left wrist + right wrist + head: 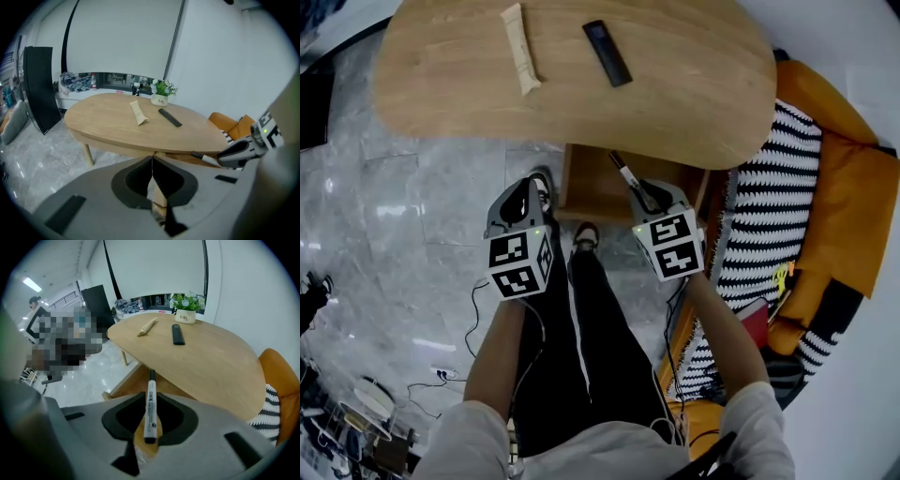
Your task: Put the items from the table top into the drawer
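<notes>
While the oval surface (694, 103) shelters an open drawer (592, 187) under its near edge, the left claw (523, 199) hangs off that edge, pinched together and empty. A black remote (607, 52) and a beige tube (521, 49) lie toward the surface's far side. The right claw (645, 195) clamps a marker (624, 174) over the drawer. I'd judge one item nearly stowed, two to go.
</notes>
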Available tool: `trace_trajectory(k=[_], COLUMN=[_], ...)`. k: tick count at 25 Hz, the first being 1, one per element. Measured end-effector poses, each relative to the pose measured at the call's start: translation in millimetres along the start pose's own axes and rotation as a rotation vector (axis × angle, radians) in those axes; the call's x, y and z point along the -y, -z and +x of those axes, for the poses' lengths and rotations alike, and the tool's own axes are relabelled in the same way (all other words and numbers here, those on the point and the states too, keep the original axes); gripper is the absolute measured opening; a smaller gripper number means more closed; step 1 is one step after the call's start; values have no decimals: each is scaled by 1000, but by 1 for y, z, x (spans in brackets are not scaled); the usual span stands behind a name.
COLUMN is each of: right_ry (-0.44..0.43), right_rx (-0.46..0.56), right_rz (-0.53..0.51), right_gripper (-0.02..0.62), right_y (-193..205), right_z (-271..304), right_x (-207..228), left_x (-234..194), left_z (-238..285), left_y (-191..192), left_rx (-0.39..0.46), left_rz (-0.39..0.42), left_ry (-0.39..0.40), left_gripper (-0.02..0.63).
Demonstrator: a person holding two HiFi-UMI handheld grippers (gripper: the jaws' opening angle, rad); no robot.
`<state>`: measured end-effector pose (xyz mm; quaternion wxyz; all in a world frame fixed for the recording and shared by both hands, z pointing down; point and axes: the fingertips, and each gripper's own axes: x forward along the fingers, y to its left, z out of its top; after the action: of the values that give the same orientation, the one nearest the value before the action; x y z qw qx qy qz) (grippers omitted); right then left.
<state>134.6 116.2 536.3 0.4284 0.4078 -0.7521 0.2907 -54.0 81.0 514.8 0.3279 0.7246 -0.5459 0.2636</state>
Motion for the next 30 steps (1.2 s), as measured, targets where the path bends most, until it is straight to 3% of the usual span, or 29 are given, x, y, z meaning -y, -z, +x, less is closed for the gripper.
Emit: trace_trajectory(k=[18,30], right_ry=[46,86], right_rx=[20,62], right_rz=[57,113], right_gripper=[83,127], right_y=[-21,-94], right_z=[3,23], right_x=[16,41], left_x=[-17,-53], left_z=[4,20], left_y=[-13,-54], left_rx=[3,0], left_rz=[-12,-18], left_ry=[-15,-33], left_gripper=[11,11])
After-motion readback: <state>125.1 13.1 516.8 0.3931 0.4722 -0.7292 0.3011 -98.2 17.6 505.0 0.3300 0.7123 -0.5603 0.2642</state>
